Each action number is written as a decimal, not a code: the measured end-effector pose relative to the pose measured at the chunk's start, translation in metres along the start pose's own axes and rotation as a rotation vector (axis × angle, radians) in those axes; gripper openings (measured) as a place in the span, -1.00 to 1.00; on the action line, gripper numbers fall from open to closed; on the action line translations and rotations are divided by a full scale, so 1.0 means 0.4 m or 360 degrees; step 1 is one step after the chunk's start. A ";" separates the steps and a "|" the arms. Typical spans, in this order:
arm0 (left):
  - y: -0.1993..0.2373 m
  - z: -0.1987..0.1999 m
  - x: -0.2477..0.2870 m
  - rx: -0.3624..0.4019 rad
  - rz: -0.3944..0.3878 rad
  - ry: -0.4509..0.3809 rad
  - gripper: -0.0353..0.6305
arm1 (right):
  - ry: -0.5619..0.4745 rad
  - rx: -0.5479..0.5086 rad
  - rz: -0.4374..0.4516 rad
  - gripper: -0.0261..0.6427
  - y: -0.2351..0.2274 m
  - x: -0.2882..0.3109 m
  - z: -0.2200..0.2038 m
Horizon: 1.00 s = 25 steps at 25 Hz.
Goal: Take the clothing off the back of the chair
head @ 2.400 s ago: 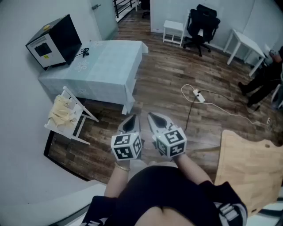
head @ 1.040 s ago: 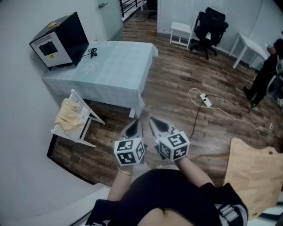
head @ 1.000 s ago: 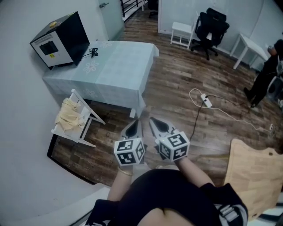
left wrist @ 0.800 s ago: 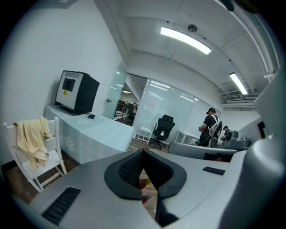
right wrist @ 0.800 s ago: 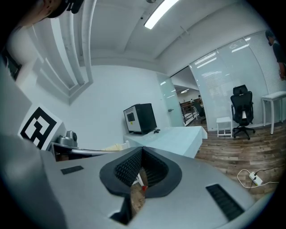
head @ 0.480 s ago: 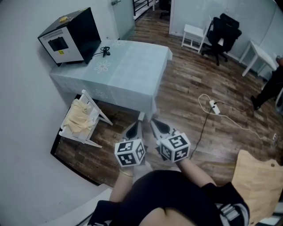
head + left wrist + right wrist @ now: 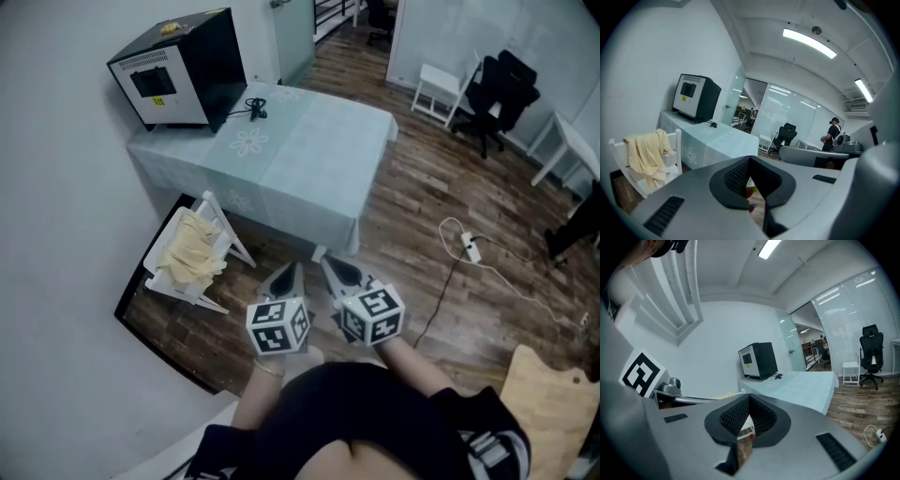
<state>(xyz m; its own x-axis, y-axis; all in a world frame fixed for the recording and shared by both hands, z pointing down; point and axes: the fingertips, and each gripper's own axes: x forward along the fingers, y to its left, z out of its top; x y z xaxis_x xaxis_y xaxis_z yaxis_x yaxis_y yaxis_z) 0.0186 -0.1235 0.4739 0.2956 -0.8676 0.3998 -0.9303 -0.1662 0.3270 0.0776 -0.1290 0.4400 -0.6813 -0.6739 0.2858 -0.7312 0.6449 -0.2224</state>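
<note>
A pale yellow garment (image 7: 191,250) hangs over the back of a white chair (image 7: 217,240) beside the table, left of centre in the head view. The left gripper view shows the same garment (image 7: 645,154) at its left edge, draped on the chair (image 7: 670,157). My left gripper (image 7: 287,278) and right gripper (image 7: 336,272) are held side by side in front of me, both shut and empty, well short of the chair. In the right gripper view the chair is hidden behind the jaws.
A table with a light blue cloth (image 7: 309,150) stands beyond the chair, a black box-shaped machine (image 7: 184,67) on its far corner. A dark floor mat (image 7: 155,309) lies under the chair. A power strip and cable (image 7: 466,246) trail on the wood floor at right. An office chair (image 7: 497,89) stands far back.
The table, chair and garment have shifted right and down in the head view, closer to me. Both grippers stay shut and side by side.
</note>
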 end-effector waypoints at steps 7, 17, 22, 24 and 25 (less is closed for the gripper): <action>0.158 0.048 -0.025 -0.0060 0.0107 -0.0029 -0.89 | 0.0020 -0.0056 0.0119 -0.89 0.098 0.132 0.028; 0.348 0.090 -0.082 -0.0120 0.0242 -0.0083 -0.89 | 0.0046 -0.0104 0.0258 -0.89 0.235 0.285 0.039; 0.425 0.090 -0.111 -0.0153 0.0315 -0.0095 -0.89 | 0.0062 -0.0123 0.0314 -0.89 0.288 0.340 0.033; 0.457 0.090 -0.127 -0.0159 0.0349 -0.0097 -0.89 | 0.0064 -0.0116 0.0340 -0.89 0.313 0.362 0.031; 0.473 0.090 -0.135 -0.0163 0.0367 -0.0101 -0.89 | 0.0066 -0.0115 0.0355 -0.89 0.327 0.373 0.029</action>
<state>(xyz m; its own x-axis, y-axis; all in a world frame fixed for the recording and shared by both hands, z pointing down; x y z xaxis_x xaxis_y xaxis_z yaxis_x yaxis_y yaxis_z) -0.1814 -0.1250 0.4833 0.0610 -0.9053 0.4204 -0.9437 0.0848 0.3196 -0.1199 -0.1493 0.4428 -0.8226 -0.4974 0.2756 -0.5574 0.8012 -0.2177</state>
